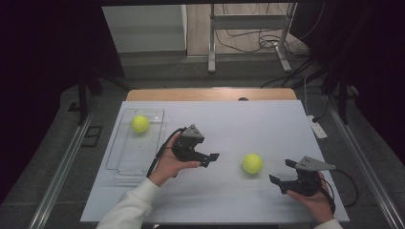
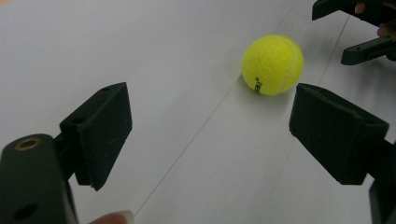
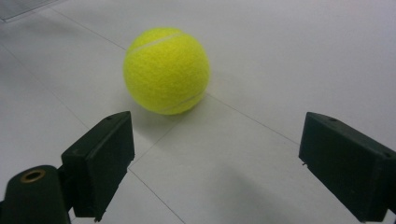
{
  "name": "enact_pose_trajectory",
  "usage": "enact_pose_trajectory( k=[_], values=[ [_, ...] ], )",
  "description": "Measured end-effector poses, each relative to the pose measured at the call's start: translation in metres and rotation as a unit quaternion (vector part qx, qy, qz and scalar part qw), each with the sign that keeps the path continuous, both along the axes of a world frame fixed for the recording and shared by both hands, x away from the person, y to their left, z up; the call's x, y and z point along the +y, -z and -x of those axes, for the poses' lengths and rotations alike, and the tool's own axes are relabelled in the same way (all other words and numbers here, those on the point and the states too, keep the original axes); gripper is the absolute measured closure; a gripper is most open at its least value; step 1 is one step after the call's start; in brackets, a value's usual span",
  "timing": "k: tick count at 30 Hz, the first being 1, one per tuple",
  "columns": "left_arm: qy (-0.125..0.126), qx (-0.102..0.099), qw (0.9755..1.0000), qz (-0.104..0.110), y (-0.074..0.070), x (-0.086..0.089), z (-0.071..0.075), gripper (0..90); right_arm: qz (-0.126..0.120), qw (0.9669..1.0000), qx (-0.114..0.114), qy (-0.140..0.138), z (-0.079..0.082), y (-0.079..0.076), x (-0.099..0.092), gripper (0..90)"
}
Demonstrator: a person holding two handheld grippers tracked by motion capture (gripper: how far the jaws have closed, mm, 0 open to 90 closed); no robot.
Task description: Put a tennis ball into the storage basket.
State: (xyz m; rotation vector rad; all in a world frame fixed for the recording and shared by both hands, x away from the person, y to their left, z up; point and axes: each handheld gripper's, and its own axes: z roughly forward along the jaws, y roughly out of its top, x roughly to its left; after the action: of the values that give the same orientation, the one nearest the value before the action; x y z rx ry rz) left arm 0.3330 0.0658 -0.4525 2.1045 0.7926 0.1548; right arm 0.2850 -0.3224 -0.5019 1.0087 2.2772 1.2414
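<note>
high view alone shows 2nd ball [image 1: 140, 123] in tray [image 1: 125, 167].

We see the right tool [image 2: 362, 28] cut off by the left gripper view's top edge; the ball's [image 2: 272, 65] small print is unreadable.

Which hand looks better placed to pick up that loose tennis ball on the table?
Probably the right. The right gripper is open, aimed at the tennis ball, which looms close ahead of its jaws. The left gripper is open too, but the ball sits farther off and off-centre.
</note>
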Motion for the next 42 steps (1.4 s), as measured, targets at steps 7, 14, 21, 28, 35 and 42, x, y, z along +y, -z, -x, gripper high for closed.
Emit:
enact_pose_trajectory(
  k=[7, 14, 21, 28, 35, 42],
  values=[
    [0.006, 0.001, 1.0000, 0.000, 0.000, -0.009, -0.001, 14.3, 0.001, 1.0000, 0.000, 0.000, 0.000, 0.000, 0.000, 10.7],
    [0.014, 0.001, 0.9999, -0.002, 0.001, -0.015, -0.001, 14.3, 0.000, 1.0000, 0.001, -0.001, 0.000, 0.000, 0.000, 10.8],
    [0.019, 0.003, 0.9998, -0.002, 0.002, -0.022, -0.001, 14.2, 0.001, 1.0000, 0.001, 0.000, 0.000, 0.000, 0.000, 10.8],
    [0.026, 0.005, 0.9996, -0.005, 0.003, -0.027, -0.002, 14.2, 0.001, 1.0000, 0.002, -0.001, 0.000, 0.000, 0.000, 10.7],
    [0.035, 0.008, 0.9993, -0.003, 0.003, -0.037, -0.003, 14.2, -0.003, 1.0000, 0.002, -0.002, 0.000, 0.000, 0.000, 10.7],
    [0.046, 0.009, 0.9989, -0.003, 0.004, -0.048, -0.005, 14.1, -0.004, 1.0000, 0.003, -0.001, 0.000, 0.001, -0.001, 10.7]
  ],
)
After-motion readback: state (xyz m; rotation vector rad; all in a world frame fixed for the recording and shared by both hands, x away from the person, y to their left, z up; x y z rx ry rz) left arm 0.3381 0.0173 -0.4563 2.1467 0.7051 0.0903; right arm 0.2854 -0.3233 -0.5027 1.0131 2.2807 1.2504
